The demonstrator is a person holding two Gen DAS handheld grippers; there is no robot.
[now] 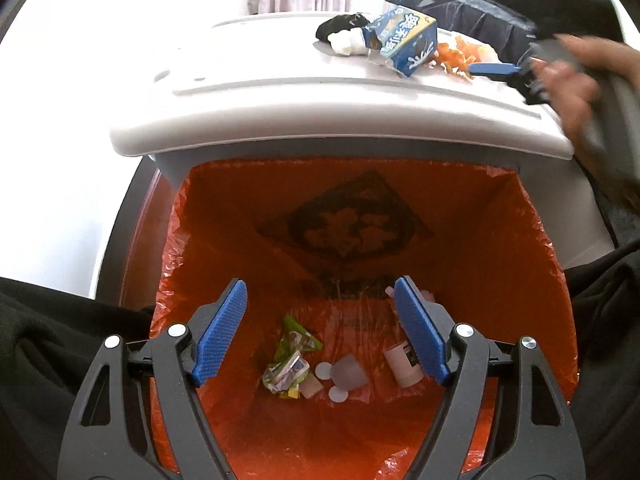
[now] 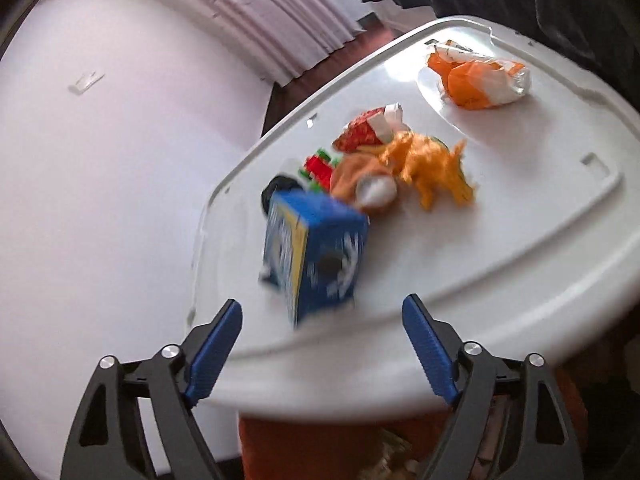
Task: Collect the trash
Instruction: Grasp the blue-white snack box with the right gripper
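My left gripper (image 1: 320, 332) is open and empty, held over a bin lined with an orange bag (image 1: 224, 216). At the bag's bottom lie a green wrapper (image 1: 290, 360), white lids (image 1: 336, 380) and a small white bottle (image 1: 400, 364). Behind the bin is a white tray (image 1: 280, 92) with a blue milk carton (image 1: 404, 40) and orange scraps (image 1: 456, 54). My right gripper (image 2: 322, 340) is open and empty just before the blue carton (image 2: 316, 244) on the tray (image 2: 520, 216). Orange peel (image 2: 436, 168), a red wrapper (image 2: 360, 134) and an orange-white bag (image 2: 480, 76) lie beyond. The right gripper's blue finger (image 1: 494, 69) shows in the left view.
A black-and-white crumpled item (image 1: 344, 34) lies at the tray's back. Dark fabric (image 1: 480, 8) lies behind the tray. A white wall (image 2: 100, 160) stands to the left, with a pale curtain (image 2: 288, 12) further back. Dark clothing (image 1: 52, 340) flanks the bin.
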